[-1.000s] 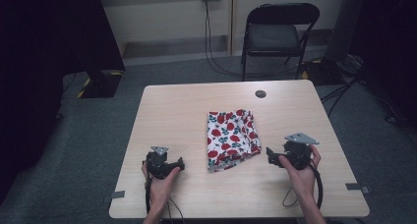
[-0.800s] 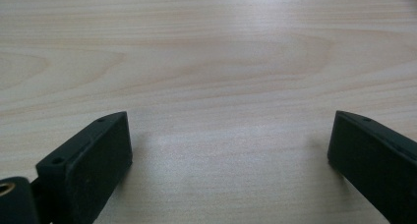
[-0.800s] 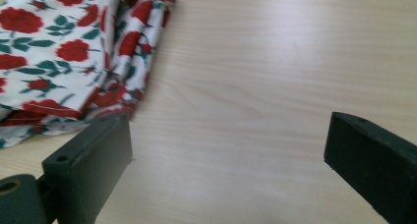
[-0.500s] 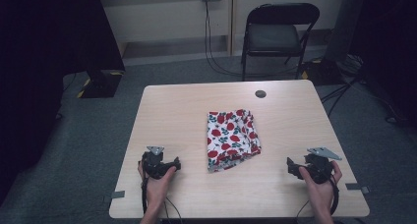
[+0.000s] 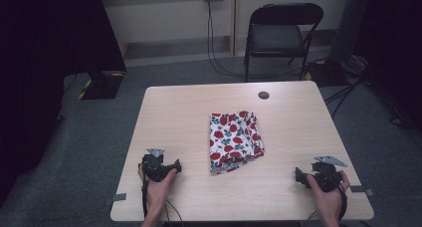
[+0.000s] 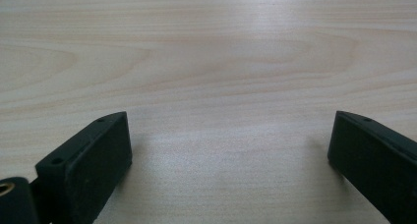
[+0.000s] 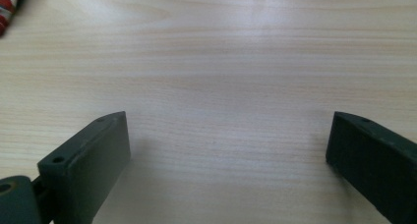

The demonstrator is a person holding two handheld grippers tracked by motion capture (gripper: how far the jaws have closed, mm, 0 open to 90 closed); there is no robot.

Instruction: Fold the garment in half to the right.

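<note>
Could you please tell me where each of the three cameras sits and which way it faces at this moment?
High view: above the person's side, looking forward and down on the light wooden table with the folded red-flowered cloth; forearms, left gripper and right gripper show.
Left gripper view: rides the left gripper, facing bare wood between wide-apart black jaws.
Right gripper view: rides the right gripper, facing wood; a corner of the cloth shows top left.
Shared: both gripper views show the tabletop; the cloth appears in the high and right gripper views.
</note>
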